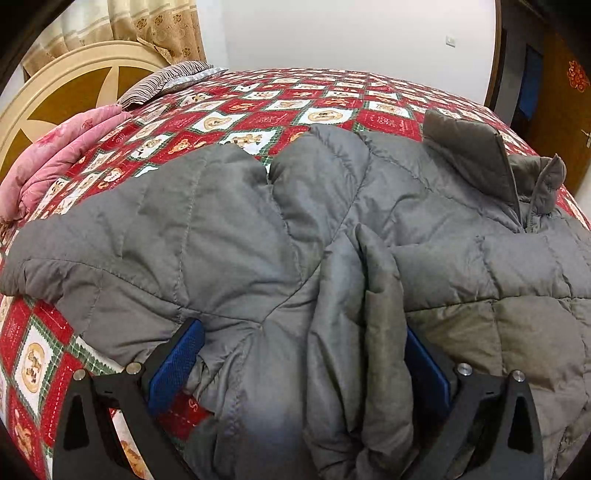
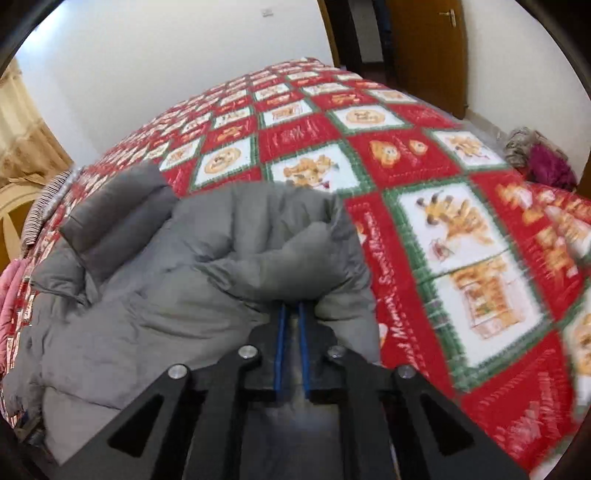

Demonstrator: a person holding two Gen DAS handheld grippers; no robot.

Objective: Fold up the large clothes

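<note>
Blue-padded fingers point(image 1: 177, 363) of the left gripper point(image 1: 303, 354) sit closest to the lens in the left wrist view, jaws spread wide. A thick bunched fold of the grey puffer jacket point(image 1: 332, 240) lies between them, but the pads don't press on it: fabric billows over the right pad, the left pad stands clear at the jacket's edge. No grip there.

Right gripper point(image 2: 291, 314): jaws nearly closed, pinching a thin layer of the same jacket point(image 2: 184, 277). Fabric puffs up just past the tips and is drawn in between the pads. Right wrist view has motion blur, worst on the right side.

Jacket location: spread flat-ish on the bed, over the red, white and green patchwork bedspread point(image 1: 266, 110) with bear prints. It covers the near part of the bed. Collar point(image 1: 480, 155) stands up at the right in the left wrist view; in the right wrist view a rolled quilted section lies at upper left.

Surroundings:
- pink folded quilt point(image 1: 55, 162) at the bed's left edge
- striped pillow point(image 1: 166, 83) farther back, near the cream headboard point(image 1: 74, 77)
- beige curtain point(image 1: 147, 26) behind that
- wooden door point(image 2: 432, 48) past the bed's far corner
- heap of purple and grey cloth point(image 2: 539, 162) off the bed's right side
</note>
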